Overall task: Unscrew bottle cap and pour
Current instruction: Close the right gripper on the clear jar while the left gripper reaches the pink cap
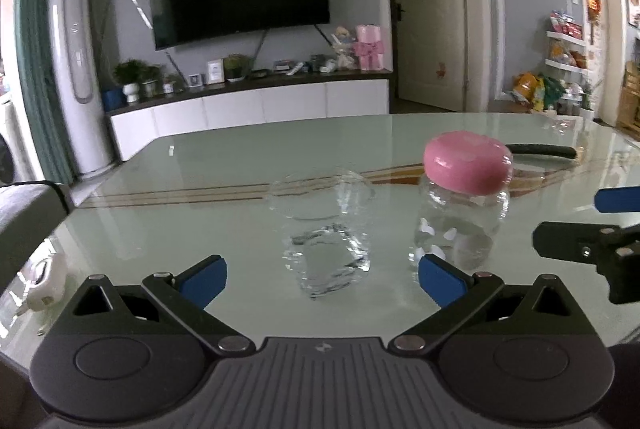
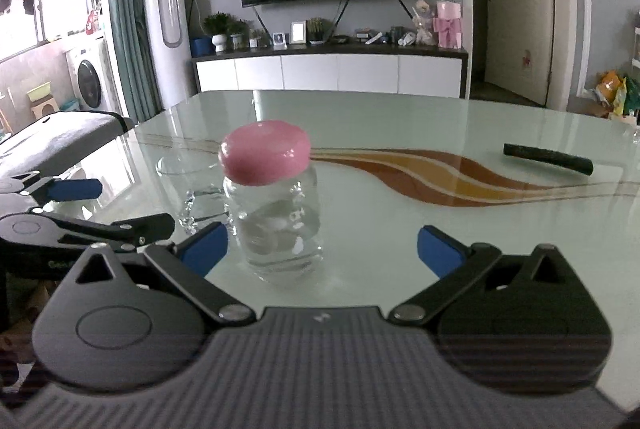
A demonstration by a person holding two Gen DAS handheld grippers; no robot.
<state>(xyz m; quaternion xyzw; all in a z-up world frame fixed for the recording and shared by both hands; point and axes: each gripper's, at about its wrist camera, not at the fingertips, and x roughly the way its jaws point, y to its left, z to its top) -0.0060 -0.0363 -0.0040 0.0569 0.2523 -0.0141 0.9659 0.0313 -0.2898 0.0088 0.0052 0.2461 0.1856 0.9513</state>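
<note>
A clear bottle (image 1: 456, 233) with a round pink cap (image 1: 467, 161) stands upright on the glass table, holding small white pieces. Left of it stands an empty clear glass (image 1: 326, 229). My left gripper (image 1: 322, 279) is open, its blue pads just short of the glass. In the right wrist view the bottle (image 2: 280, 229) with its pink cap (image 2: 265, 157) stands just ahead, left of centre, and the glass (image 2: 186, 185) shows behind it. My right gripper (image 2: 322, 249) is open, its left pad close beside the bottle. Each gripper appears at the edge of the other's view.
The glass table (image 2: 400, 229) has a brown and orange wave pattern. A dark cylindrical stick (image 2: 548, 158) lies at the far right. A white object (image 1: 44, 281) lies near the table's left edge. A TV cabinet and a tall white air conditioner stand beyond the table.
</note>
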